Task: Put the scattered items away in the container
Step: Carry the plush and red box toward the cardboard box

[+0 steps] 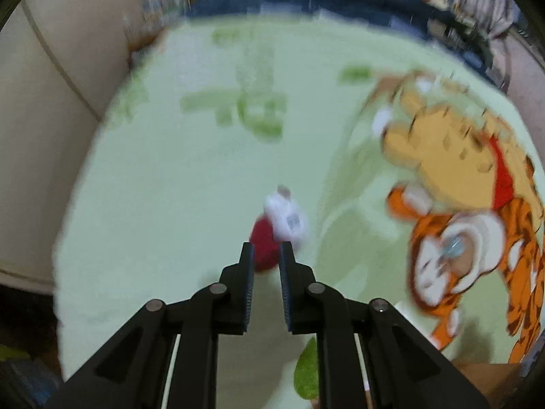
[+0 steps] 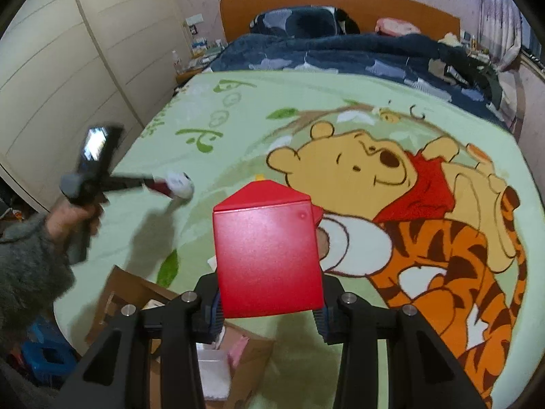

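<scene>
Clamped in the right tool (image 2: 269, 320), a red plastic box (image 2: 267, 255) hangs above the open cardboard box (image 2: 129, 293) already holding items, while the left tool (image 1: 266, 255), clenched empty, nears a red-and-white toy (image 1: 276, 228) on the bed (image 2: 238, 102).

Honestly nothing readable here. The blanket (image 2: 238, 156) has green swirly marks near its far left edge that might be lettering, but they're too warped and small in the right wrist view and pure blur in the left one. The red box (image 2: 269, 255) has a plain face, no label showing. There's a lit screen (image 2: 93, 143) on the other handheld unit, just a bright smear. Stuff on the nightstand (image 2: 201, 51) is way too tiny to make out.
</scene>
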`<state>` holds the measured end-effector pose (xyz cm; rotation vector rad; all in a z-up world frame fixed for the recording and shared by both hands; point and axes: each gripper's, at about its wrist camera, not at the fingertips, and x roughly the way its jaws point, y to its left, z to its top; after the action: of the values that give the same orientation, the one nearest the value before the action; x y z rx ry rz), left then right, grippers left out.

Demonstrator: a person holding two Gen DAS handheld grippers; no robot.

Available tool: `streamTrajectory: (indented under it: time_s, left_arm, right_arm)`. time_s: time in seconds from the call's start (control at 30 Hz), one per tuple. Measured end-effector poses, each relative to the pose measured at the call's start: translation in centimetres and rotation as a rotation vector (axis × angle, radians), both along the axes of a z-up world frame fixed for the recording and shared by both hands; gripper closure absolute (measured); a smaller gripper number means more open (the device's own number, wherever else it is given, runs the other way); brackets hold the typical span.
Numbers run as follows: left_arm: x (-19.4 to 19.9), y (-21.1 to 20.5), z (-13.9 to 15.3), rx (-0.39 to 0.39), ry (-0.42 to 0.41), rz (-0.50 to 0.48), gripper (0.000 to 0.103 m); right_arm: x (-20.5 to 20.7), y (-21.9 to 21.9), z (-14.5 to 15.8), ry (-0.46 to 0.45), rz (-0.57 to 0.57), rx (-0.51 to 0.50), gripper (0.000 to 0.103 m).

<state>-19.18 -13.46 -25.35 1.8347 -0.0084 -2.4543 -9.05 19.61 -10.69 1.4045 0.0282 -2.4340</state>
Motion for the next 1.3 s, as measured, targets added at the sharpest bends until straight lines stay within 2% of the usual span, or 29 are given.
streamTrajectory:
  time_s: [0.03,0.07,0.13,0.2,0.27,0.33,0.43,0.63,0.7,0.77,0.83,0.97,1.1,1.23,1.3]
  left_arm:
    - [0.4,-0.1,-2.4,-0.035,-0.048,0.004,0.086]
    - [0.8,-0.4,-4.3,-0.064,-0.087,0.015,0.075]
    - [1.9,-1.3,-6.8,-0.038,-0.150,0.039,0.066]
    - [2.4,-2.2,-7.1,-0.004,-0.152,0.073,0.053]
    - [2.3,-3.0,-5.5,0.024,-0.075,0.100,0.024]
    - [1.6,-3.4,-3.9,0.027,-0.003,0.105,0.009]
    - [-0.6,-3.1,-2.8,-0.005,0.039,0.045,0.005]
    - [-3.5,-1.2,-7.5,-0.032,-0.151,-0.146,0.006]
    - [-3.2,-0.7,-8.9,-0.030,-0.178,-0.180,0.027]
    - [-2.8,-0.4,-9.5,-0.007,-0.173,-0.200,0.062]
    - [-2.3,-0.2,-9.0,0.002,-0.156,-0.194,0.071]
    - [-0.7,0.1,-7.1,0.008,-0.120,-0.170,0.074]
    - [1.7,0.6,-3.4,-0.005,-0.065,-0.123,0.074]
    - [4.9,2.1,3.1,-0.084,0.014,-0.067,0.074]
    - [5.6,2.5,6.6,-0.099,0.040,-0.051,0.074]
  right_arm:
    - [-0.3,0.2,-0.5,-0.009,-0.001,-0.005,0.062]
    - [-0.5,0.4,-0.8,-0.016,-0.005,-0.012,0.062]
    - [-0.8,0.9,-1.2,-0.023,-0.012,-0.021,0.062]
    - [-1.2,1.3,-1.3,-0.024,-0.014,-0.021,0.062]
    - [-1.6,1.4,-1.2,-0.022,-0.015,-0.021,0.062]
    - [-2.0,1.4,-0.9,-0.014,-0.015,-0.025,0.062]
    - [-2.4,1.0,-0.4,-0.001,-0.013,-0.033,0.062]
    - [-2.6,0.3,0.0,0.007,-0.007,-0.051,0.062]
    - [-2.6,0.2,-0.2,0.003,-0.007,-0.051,0.062]
    - [-2.7,0.1,-0.6,-0.005,-0.008,-0.046,0.062]
    - [-2.8,0.2,-1.2,-0.019,-0.012,-0.038,0.062]
    - [-3.1,0.7,-2.4,-0.047,-0.029,-0.025,0.062]
    - [-2.9,1.1,-2.7,-0.058,-0.045,-0.017,0.062]
    - [-2.1,0.6,-1.3,-0.044,-0.046,-0.007,0.062]
    - [-1.4,0.2,-0.2,-0.029,-0.044,-0.007,0.062]
